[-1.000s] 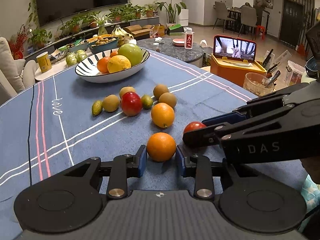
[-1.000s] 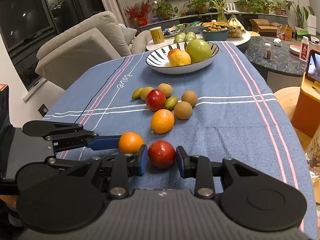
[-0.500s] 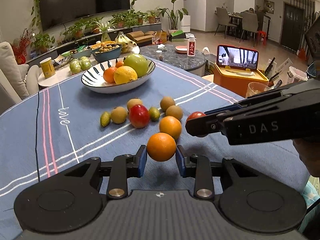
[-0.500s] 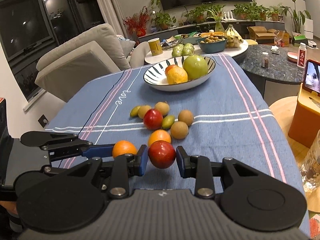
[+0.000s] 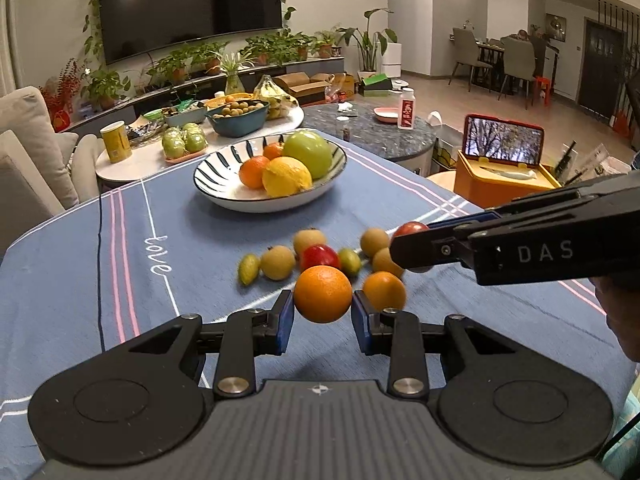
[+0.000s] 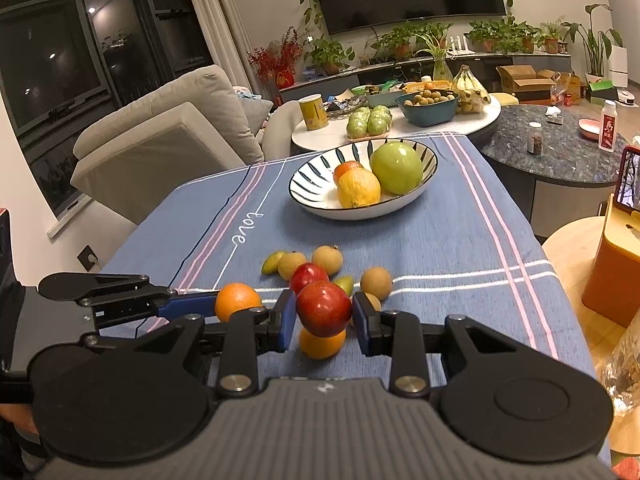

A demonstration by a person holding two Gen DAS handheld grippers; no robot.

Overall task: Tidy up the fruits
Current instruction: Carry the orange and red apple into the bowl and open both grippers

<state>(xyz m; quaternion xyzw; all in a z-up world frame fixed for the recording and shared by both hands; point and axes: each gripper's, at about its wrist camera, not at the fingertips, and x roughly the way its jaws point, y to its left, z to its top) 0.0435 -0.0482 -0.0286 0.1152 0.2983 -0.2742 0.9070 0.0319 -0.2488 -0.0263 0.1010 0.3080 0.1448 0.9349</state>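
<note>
My left gripper (image 5: 322, 316) is shut on an orange (image 5: 322, 294) and holds it above the blue tablecloth (image 5: 80, 280). My right gripper (image 6: 324, 320) is shut on a red apple (image 6: 323, 308), also lifted; it shows in the left wrist view (image 5: 410, 229) too. The striped bowl (image 5: 224, 196) at the far end holds a green apple (image 5: 308, 152), a lemon (image 5: 286, 176) and small oranges. Loose on the cloth lie another orange (image 5: 384, 291), a red apple (image 5: 320, 256), several brown longans and small green fruits.
Beyond the table stand a round white side table (image 6: 492, 114) with fruit, a yellow can and a teal bowl, and a dark marble table (image 6: 560, 152). A sofa (image 6: 168, 136) is at the left. An orange box with a phone (image 5: 500, 168) stands at the right.
Both grippers rose off the cloth with their fruits and moved forward toward the bowl. The loose fruits stayed in place.
</note>
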